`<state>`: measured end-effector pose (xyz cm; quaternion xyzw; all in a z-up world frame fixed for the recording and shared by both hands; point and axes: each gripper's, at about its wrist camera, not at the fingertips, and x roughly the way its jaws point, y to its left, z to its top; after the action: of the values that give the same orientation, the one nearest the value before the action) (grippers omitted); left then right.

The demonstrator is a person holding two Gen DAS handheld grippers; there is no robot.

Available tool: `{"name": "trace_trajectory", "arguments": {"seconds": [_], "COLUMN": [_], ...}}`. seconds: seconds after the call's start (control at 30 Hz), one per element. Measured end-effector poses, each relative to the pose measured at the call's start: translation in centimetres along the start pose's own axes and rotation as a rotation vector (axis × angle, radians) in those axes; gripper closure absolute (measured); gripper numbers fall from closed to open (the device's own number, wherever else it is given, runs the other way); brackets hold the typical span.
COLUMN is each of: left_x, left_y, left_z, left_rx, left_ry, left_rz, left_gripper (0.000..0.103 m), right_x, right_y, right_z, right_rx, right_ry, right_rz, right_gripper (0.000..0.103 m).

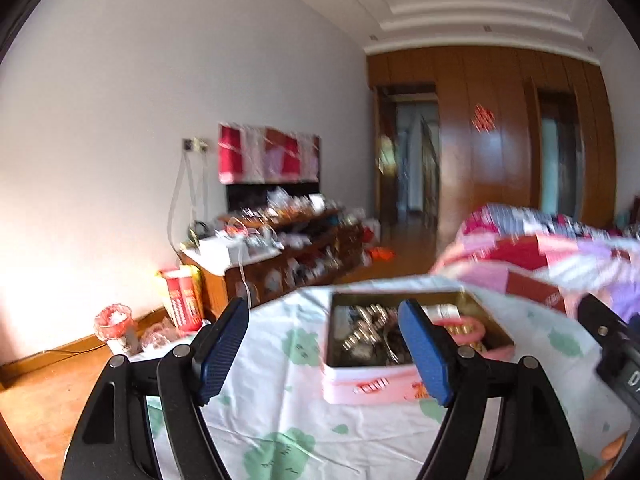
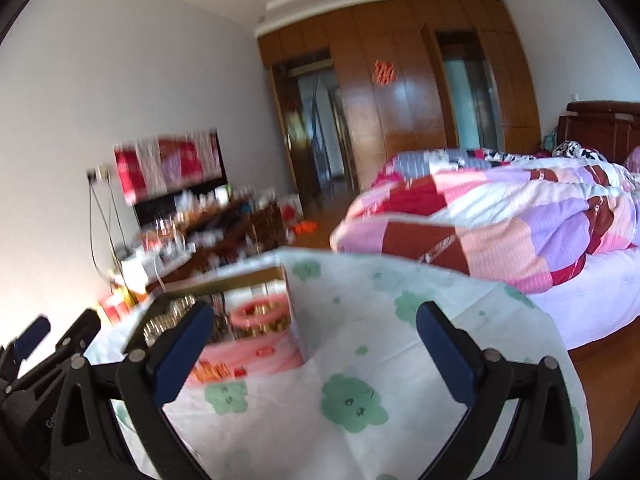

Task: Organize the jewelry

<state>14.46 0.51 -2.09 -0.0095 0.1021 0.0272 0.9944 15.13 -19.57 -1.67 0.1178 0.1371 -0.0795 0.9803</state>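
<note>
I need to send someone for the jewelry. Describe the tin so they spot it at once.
Find the table with the white cloth printed with green blobs, in front of the bed. On it sits a pink tin, lid off, gold inside, full of metal jewelry.

Pinks, greens and blue pads

White cloth (image 2: pixel 400 320) with green blobs at frame bottom; pink tin (image 1: pixel 372 384) with gold inside, centre; patchwork quilt (image 2: pixel 500 216) in pink, red, lilac at right; blue pads (image 1: pixel 222 352) on black grippers.
</note>
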Motion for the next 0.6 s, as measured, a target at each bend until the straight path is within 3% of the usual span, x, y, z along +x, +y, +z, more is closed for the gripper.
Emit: {"name": "trace_trajectory", "arguments": {"seconds": [0.13, 0.3, 0.6], "left_x": [0.2, -0.2, -1.2], "left_y": [0.8, 1.2, 0.6], "left_z": [0.1, -0.7, -1.0], "left_rx": [0.004, 0.006, 0.041], "left_ry": [0.106, 0.127, 0.133], "left_rz": [-0.014, -0.01, -0.053], "left_gripper": [0.024, 0.024, 0.024], "right_x": [-0.9, -1.2, -2.9], "right_y": [-0.9, -0.5, 1.7], "right_z": [0.3, 0.5, -0.6], "right_rx": [0.05, 0.04, -0.069], "right_ry": [-0.063, -0.073, -0.004], "right_rz": [0.012, 0.036, 0.041], "right_gripper": [0.0, 0.0, 0.0]}}
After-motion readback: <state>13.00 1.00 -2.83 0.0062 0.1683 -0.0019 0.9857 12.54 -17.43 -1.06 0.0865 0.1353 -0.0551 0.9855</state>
